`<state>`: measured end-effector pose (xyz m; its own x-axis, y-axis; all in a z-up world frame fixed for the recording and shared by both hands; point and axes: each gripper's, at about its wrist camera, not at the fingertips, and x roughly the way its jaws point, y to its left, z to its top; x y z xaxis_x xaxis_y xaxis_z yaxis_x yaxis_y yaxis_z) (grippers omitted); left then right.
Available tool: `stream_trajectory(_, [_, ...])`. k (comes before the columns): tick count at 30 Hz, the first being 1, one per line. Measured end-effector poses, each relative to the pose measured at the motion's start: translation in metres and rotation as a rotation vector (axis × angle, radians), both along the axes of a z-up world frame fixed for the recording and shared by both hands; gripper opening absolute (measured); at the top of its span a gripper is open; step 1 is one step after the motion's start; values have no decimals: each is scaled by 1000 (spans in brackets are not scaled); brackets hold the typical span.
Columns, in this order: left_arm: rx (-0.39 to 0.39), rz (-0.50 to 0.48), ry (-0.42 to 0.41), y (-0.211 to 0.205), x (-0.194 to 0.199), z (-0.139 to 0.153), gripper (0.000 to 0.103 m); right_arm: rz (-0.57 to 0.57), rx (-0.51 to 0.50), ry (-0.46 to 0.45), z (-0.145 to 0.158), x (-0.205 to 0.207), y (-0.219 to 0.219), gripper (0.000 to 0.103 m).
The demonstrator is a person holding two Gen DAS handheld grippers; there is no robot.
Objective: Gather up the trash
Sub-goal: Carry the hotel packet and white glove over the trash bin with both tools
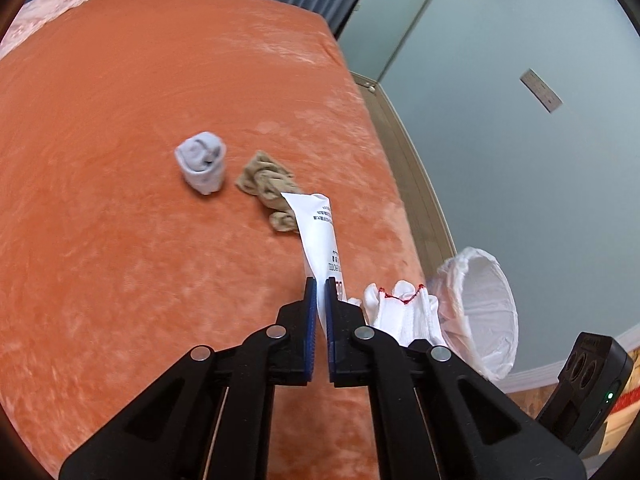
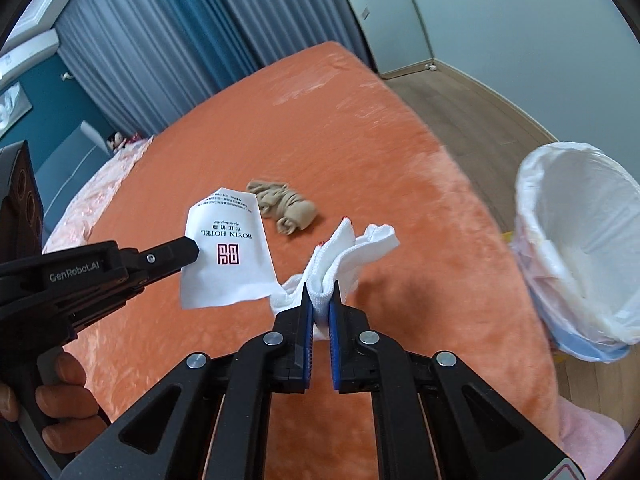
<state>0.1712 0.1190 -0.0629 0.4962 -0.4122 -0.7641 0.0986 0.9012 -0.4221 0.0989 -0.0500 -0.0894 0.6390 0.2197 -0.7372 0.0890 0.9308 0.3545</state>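
An orange bedspread [image 2: 360,128] filled the room, a white-lined bin [image 2: 580,248] standing off its right edge on wood flooring. The left gripper [image 1: 320,286] pinched a hotel paper packet [image 2: 228,256]; the right gripper [image 2: 321,294] clamped a white cloth [image 2: 352,248] above the bed.

Orange plush bedspread [image 1: 120,160]. White paper packet [image 2: 228,256], black lettering, red emblem. White cloth [image 2: 352,248], red stitched edge. Beige sock [image 2: 288,204]; pale grey sock [image 1: 201,162]. White bin liner [image 2: 580,240]. Blue-grey curtains [image 2: 160,48].

Even daylight; fisheye-bent, slightly blurred edges
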Motion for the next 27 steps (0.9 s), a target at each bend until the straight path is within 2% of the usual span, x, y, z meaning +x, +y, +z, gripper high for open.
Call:
stream_trajectory(13, [41,-187,-54,-123,-18,25,3,-190,52,-79,22,-38,-102,6])
stream_trajectory(20, [50,-299,-78,-194,-27,32,1,-294,67,-104,24,-59,-157,6])
stream_trajectory(27, [58,-368,-88,-242,-33,35,0,-373,73,-119,23,-75,-195,6])
